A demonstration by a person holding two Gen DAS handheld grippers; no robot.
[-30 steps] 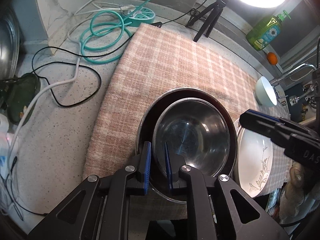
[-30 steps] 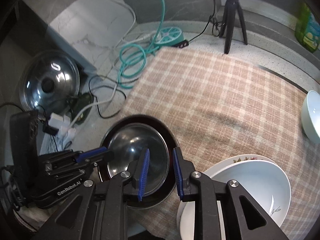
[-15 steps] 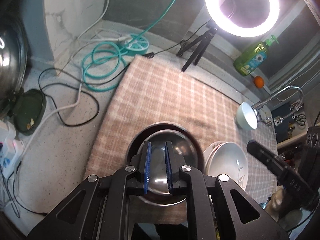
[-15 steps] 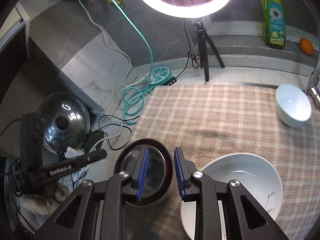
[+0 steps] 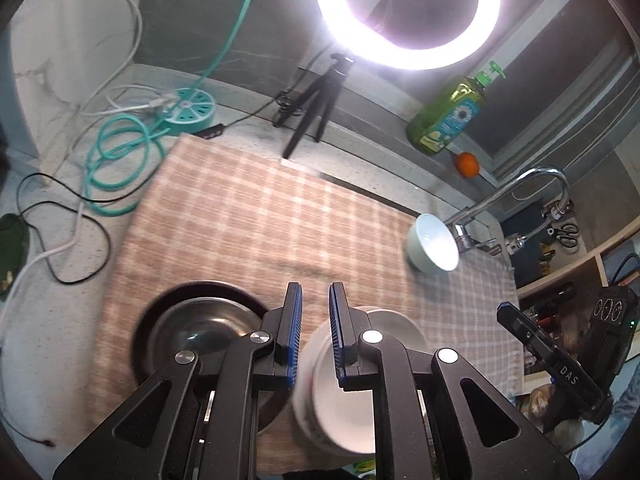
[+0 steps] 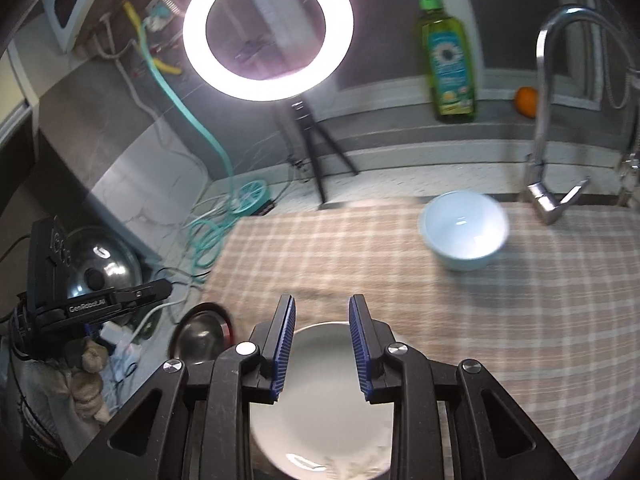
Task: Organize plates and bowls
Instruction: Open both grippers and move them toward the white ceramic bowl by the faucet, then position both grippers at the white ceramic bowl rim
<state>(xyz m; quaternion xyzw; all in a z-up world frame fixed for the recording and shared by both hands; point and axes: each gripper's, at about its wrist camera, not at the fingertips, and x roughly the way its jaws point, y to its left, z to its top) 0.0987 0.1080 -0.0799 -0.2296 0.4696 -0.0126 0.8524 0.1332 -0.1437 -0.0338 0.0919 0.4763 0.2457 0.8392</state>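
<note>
Left gripper [image 5: 312, 332]: jaws nearly pressed together, only a thin gap between the blue pads, nothing pinched. It hangs above the near edge of the cloth, over the seam between the 2 stacks. Right gripper [image 6: 322, 344]: jaws have just been opening and now stand partly spread, nothing between them; the white bowl [image 6: 320, 400] lies below the pads, no contact visible.

Surface: a speckled pale countertop [image 5: 52, 320] covered mostly by a tan-and-white checked cloth [image 5: 256, 220]. On the cloth's near left, a steel bowl [image 5: 192, 332] sits nested inside a dark red-rimmed bowl [image 5: 140, 340]. Just beside it to the right, the white bowl rests on a white plate [image 5: 396, 320] whose rim shows behind it. A pale blue bowl [image 6: 462, 232] stands well apart at the far right of the cloth, near the base of the chrome faucet [image 6: 548, 120].

Room: a lit ring light [image 6: 268, 30] on a small black tripod [image 5: 320, 108] stands at the back of the counter. A green dish-soap bottle [image 6: 448, 60] and an orange [image 6: 526, 100] sit on the ledge behind. Teal hose coils [image 5: 120, 160] with white and black cables lie on the counter left of the cloth. A steel pot lid [image 6: 100, 268] shows at far left in the right wrist view, partly behind the other gripper.
</note>
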